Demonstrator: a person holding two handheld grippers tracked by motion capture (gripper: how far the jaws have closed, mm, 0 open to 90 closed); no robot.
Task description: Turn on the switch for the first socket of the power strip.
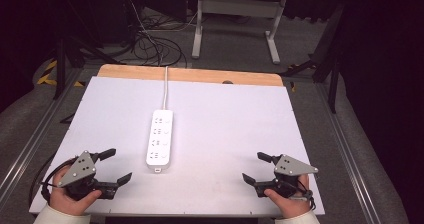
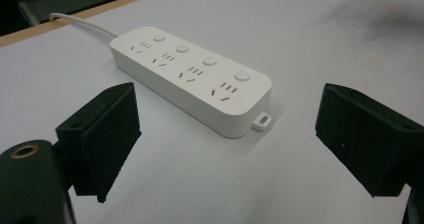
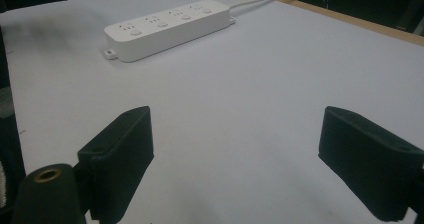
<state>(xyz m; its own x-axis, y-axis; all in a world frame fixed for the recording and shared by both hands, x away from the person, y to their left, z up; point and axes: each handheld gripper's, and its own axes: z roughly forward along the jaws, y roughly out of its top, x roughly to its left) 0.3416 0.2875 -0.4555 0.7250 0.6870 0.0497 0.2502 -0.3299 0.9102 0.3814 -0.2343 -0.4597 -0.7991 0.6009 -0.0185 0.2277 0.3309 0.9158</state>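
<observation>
High view: white power strip [image 1: 160,139] lies flat at mid-table [image 1: 240,134], cord running to the far edge. Left hand-held gripper [image 1: 116,165] and right hand-held gripper [image 1: 258,167] rest near the front corners, both released, jaws spread and holding nothing.

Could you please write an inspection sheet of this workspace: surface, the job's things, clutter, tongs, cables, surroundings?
Surface: white board on a table with a wooden far edge; no marks seen.
Job's things: white power strip with four sockets and four buttons, lying flat at the middle, untouched.
Clutter: nothing seen.
Tongs: left tongs and right tongs both open, empty, near the front corners, apart from the strip.
Cables: the strip's white cord runs over the far edge; loose black cables on the floor.
Surroundings: grey floor, white table frame behind, dark background.
</observation>
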